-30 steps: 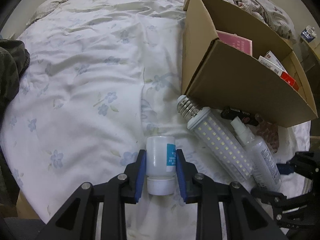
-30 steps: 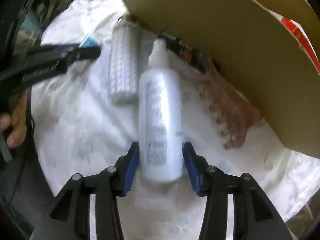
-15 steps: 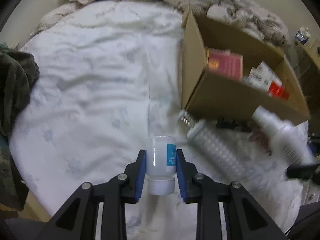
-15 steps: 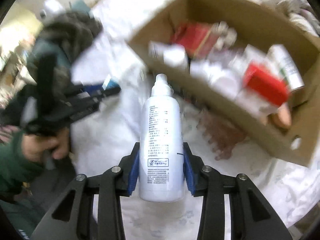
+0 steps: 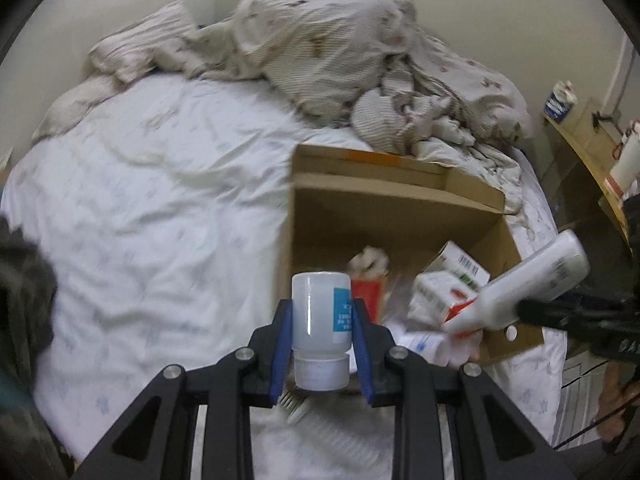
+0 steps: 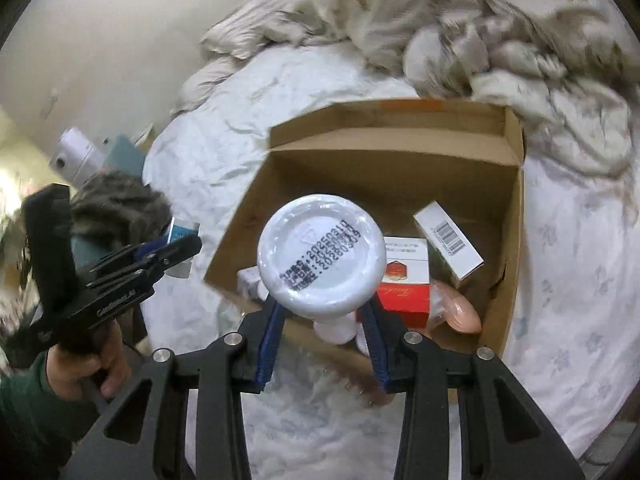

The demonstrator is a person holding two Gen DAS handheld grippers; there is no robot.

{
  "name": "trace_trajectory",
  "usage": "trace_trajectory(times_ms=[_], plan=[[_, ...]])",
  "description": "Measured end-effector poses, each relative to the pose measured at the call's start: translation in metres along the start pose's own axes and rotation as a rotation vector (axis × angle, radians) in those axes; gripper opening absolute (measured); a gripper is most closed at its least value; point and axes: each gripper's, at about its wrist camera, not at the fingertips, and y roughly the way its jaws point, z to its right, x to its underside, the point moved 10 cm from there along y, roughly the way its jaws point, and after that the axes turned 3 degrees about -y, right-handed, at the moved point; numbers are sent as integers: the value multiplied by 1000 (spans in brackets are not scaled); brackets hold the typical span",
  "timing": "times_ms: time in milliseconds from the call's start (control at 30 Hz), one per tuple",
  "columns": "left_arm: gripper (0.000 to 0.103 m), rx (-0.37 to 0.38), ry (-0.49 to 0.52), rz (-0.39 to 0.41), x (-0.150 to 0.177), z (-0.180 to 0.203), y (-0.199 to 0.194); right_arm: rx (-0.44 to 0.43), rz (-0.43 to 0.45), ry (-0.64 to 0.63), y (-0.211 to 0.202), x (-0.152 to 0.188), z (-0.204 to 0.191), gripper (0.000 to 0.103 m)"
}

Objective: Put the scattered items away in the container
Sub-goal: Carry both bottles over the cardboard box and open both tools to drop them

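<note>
Two hand-held grippers are loaded and both have left the bed surface since a second ago. The left hand-held gripper (image 5: 321, 344) is clenched on a small translucent plastic bottle with a blue label and white screw cap (image 5: 321, 312), cap pointing back toward the camera. One second earlier this bottle sat low over the white floral bedsheet (image 5: 160, 200); it is now raised and held just short of the near left corner of the open brown cardboard box (image 5: 400, 204), which stands toward the right side of the bed.

The right hand-held gripper (image 6: 322, 322) is grasping a tall white spray bottle (image 6: 322, 254). A second ago that bottle lay flat on the sheet beside the box wall; it has been lifted and tipped nozzle-down, so the right wrist view shows its round base with a printed date code, directly above the box opening. The left wrist view confirms the nozzle end is already below the rim, over the packets inside.

Contents visible in the box: a red and white carton (image 6: 404, 288), a white carton with a barcode (image 6: 448, 240), and a pinkish rounded item, unidentified.

Assessment: both bottles remain gripped, neither deposited. The spray bottle appears ready for release; the small bottle needs further travel over the rim. A white ribbed LED bulb (image 5: 336, 436) remains on the sheet, blurred, below the left jaws.
</note>
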Motion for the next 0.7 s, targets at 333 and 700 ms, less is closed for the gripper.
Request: trace_trajectory(times_ms=[333,700], plan=[[29,-52,101,-110,-31,36,87,-188,-207,306,75,38,25,42],[32,-47,110,-197,-18,39,110,-94,-199,308,49,37,40,45]])
